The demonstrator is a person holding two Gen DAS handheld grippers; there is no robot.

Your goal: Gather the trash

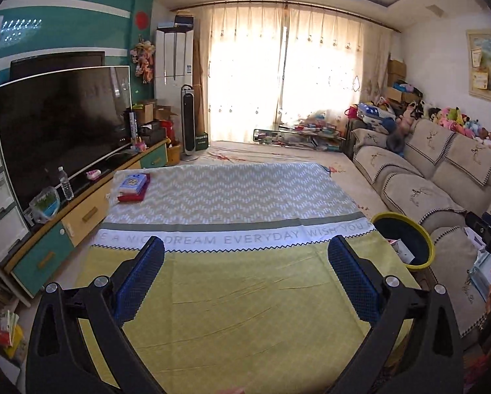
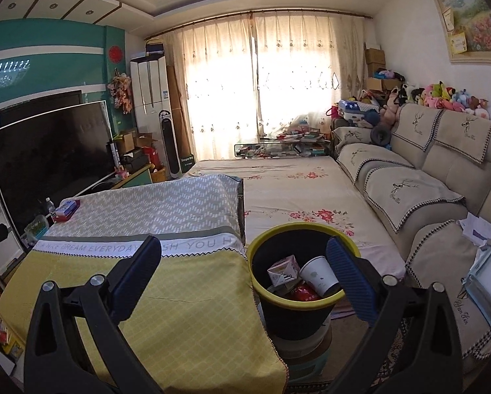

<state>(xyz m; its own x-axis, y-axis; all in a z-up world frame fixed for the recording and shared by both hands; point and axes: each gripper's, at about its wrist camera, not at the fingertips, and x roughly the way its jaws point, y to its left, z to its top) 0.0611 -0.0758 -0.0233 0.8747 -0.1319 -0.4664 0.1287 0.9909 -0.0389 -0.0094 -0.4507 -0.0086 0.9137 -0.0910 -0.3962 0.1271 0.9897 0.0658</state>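
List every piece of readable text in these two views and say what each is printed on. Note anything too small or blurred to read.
"E A NICE DREAM EVERYDAY WISH YOU": white band of the tablecloth, cut off at both ends.
"Yan Bin" (uncertain): script embroidered on the sofa cover.
Too small or blurred: the blue box on the table, the carton and paper cup in the bin, the green box by the tower fan.

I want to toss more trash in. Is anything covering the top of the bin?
No. The bin is open on top with no lid; a paper cup and a small carton already lie inside.
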